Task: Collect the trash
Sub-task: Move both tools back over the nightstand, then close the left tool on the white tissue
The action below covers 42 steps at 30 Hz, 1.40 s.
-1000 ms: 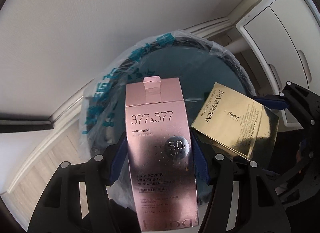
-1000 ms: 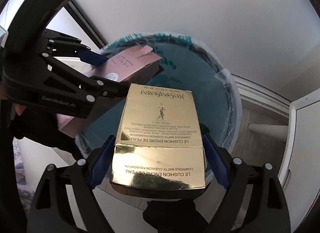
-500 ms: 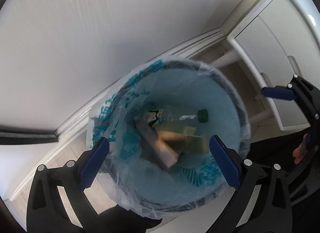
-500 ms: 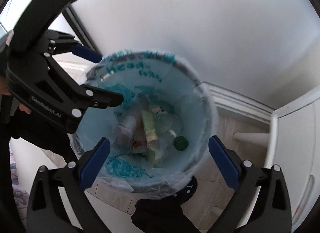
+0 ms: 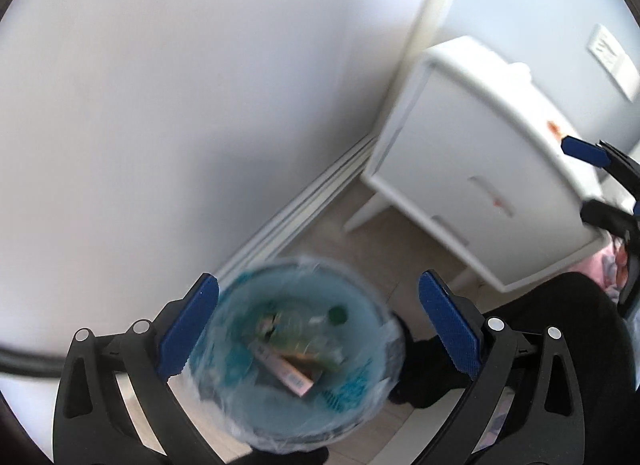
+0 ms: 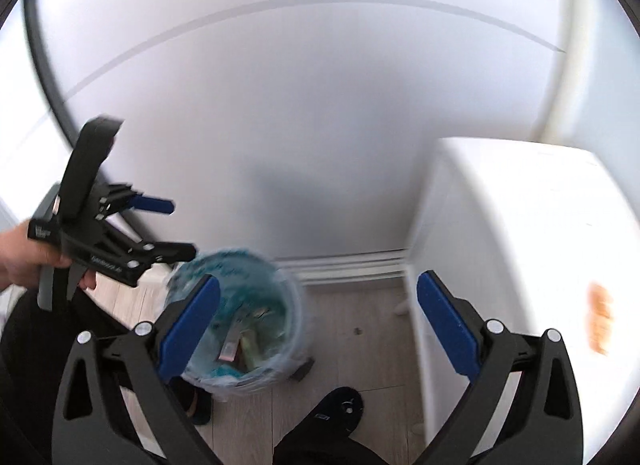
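— Grippers?
— Left gripper point(image 5: 318, 329) and right gripper point(image 6: 318, 327): both spread wide, holding nothing, above the lined trash bin point(image 6: 234, 315) on the floor.
— Step?
— Drop looks done; fetching more trash comes next, I judge.
— Count?
— One bin; one pink box point(image 5: 286, 373) inside, rest blurred. One white cabinet point(image 5: 480, 169) beyond.

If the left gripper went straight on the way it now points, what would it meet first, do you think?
Probably the lined trash bin: the open left gripper frames its mouth, so it would likely reach the rim or the pink box lying inside. The picture is blurred and depth is unclear.
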Tool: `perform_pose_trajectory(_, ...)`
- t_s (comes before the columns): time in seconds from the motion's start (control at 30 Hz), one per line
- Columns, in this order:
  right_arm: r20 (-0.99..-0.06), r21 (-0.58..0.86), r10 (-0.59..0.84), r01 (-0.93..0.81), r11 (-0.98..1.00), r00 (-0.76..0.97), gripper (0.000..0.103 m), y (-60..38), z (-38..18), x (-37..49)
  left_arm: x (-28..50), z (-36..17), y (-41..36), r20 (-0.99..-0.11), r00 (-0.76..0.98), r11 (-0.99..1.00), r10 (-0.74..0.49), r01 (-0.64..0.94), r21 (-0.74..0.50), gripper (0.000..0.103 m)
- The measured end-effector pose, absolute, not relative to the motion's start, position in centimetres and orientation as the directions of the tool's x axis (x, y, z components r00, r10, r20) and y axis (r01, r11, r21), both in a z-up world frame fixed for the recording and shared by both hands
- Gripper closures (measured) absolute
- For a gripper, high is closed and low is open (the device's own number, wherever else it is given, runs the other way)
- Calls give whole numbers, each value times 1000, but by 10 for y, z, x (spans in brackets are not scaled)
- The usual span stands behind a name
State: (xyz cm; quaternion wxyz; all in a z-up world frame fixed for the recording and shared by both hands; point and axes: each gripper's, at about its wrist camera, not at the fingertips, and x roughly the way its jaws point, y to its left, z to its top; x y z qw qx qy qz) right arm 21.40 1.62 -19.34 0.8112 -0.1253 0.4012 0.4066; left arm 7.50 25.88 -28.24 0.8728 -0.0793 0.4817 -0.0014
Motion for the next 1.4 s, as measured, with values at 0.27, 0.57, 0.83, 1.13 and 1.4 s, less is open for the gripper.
perform_pose_trajectory(0.27, -725, 104, 490, -626, 773, 485, 7, -63, -160, 238, 119, -225, 185, -785, 604, 988, -141, 135, -74, 6)
perform_pose_trajectory(0.57, -715, 115, 435, -522, 845, 547, 7, -124, -155, 247, 173, -180, 120, -739, 638, 955, -214, 295, -22, 6)
perform_pose_trajectory(0.83, -721, 129, 413, -477, 869, 557, 7, -161, -155, 259, 226, -173, 73, -727, 633, 917, -266, 400, 13, 6)
perform_pose_trajectory(1.13, -724, 140, 409, -463, 875, 555, 7, -183, -159, 279, 286, -195, 35, -762, 579, 870, -290, 492, 44, 6)
perform_pose_trajectory(1.4, -731, 157, 410, -451, 879, 546, 7, -196, -170, 302, 339, -216, 15, -778, 544, 838, -314, 544, 42, 6)
